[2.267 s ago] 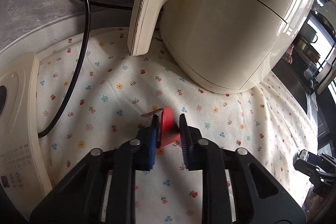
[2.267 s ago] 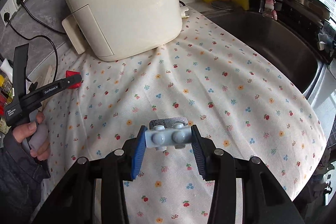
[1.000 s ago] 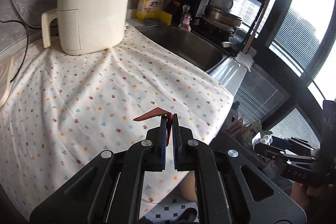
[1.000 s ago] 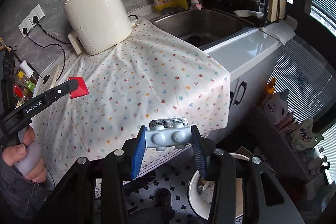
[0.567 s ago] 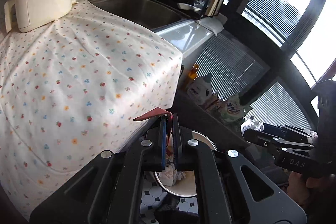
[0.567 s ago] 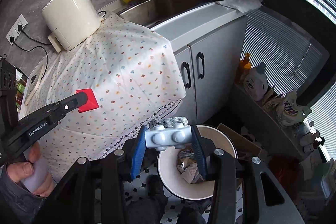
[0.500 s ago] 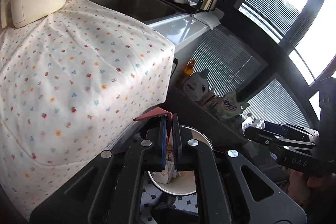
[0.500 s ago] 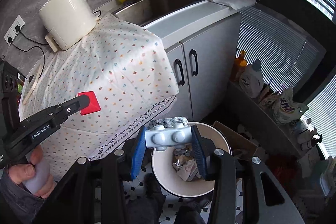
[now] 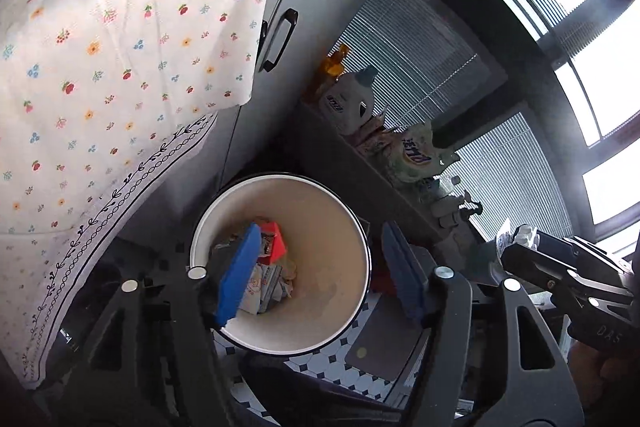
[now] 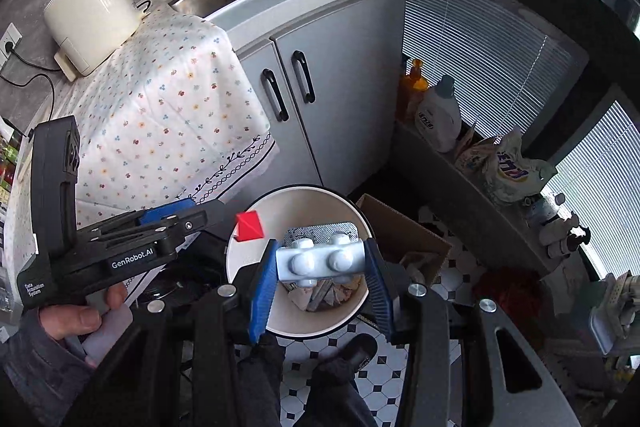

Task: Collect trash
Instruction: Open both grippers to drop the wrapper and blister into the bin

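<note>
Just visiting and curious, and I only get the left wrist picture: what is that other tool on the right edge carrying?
Observer: The right gripper is shut on a pale blue toy brick, with a silver pill pack behind it, above the bin.
Visitor: Is the red scrap held by my tool?
Observer: No. The left gripper has just been opening its jaws, with nothing between them; the right wrist view shows the red scrap loose beyond its fingertips, over the bin.
</note>
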Available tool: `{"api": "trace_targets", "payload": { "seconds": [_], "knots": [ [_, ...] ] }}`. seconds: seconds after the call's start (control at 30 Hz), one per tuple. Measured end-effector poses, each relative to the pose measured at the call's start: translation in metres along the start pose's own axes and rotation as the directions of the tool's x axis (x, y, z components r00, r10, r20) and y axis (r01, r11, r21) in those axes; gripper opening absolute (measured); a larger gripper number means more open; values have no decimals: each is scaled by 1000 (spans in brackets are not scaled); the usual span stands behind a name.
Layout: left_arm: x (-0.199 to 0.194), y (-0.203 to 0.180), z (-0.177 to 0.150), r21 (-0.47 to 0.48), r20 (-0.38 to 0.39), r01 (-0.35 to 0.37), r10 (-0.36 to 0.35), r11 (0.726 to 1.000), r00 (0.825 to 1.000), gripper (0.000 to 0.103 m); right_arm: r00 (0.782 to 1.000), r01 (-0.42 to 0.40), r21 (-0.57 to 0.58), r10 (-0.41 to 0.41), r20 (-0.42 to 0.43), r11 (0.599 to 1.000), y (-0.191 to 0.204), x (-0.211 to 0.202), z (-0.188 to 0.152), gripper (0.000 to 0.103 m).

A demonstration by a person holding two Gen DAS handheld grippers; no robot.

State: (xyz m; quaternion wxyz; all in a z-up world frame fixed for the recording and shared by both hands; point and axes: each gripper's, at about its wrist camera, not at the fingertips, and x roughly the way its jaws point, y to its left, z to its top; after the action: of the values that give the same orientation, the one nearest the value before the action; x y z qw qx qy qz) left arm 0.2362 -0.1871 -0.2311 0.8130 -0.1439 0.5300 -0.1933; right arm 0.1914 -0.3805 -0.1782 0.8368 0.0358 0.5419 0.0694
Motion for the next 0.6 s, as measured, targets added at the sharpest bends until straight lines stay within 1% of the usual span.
{"api": "trace_targets", "payload": {
  "seconds": [0.07,0.17,0.27,0.43,0.53,0.57,0.6],
  "knots": [
    [5,1,-1,-4,-9,-12,12,1000,1000,72,1000,1,-7,-1,-9,1000,-3,4,-1,42],
    [5,6,-3,-26,-7,-31,30,999,1000,77,1000,-6,-14,5,-23,1000,-7,11,-3,42],
    [-3,11,-3,-40,7,-55,55,998,998,83,999,-18,-19,17,-33,1000,-7,17,-1,42],
    [-27,23,-1,-50,37,-101,103,994,994,87,998,-40,-32,38,-40,999,0,27,8,42],
    [-43,30,2,-65,60,-124,128,990,990,89,999,-38,-43,36,-41,998,6,32,15,43],
    [-49,33,2,-69,69,-130,135,989,988,90,999,-32,-39,31,-41,999,8,34,18,46],
    [-55,35,3,-73,77,-137,142,988,987,91,999,-31,-32,29,-43,999,9,35,21,61]
  ]
}}
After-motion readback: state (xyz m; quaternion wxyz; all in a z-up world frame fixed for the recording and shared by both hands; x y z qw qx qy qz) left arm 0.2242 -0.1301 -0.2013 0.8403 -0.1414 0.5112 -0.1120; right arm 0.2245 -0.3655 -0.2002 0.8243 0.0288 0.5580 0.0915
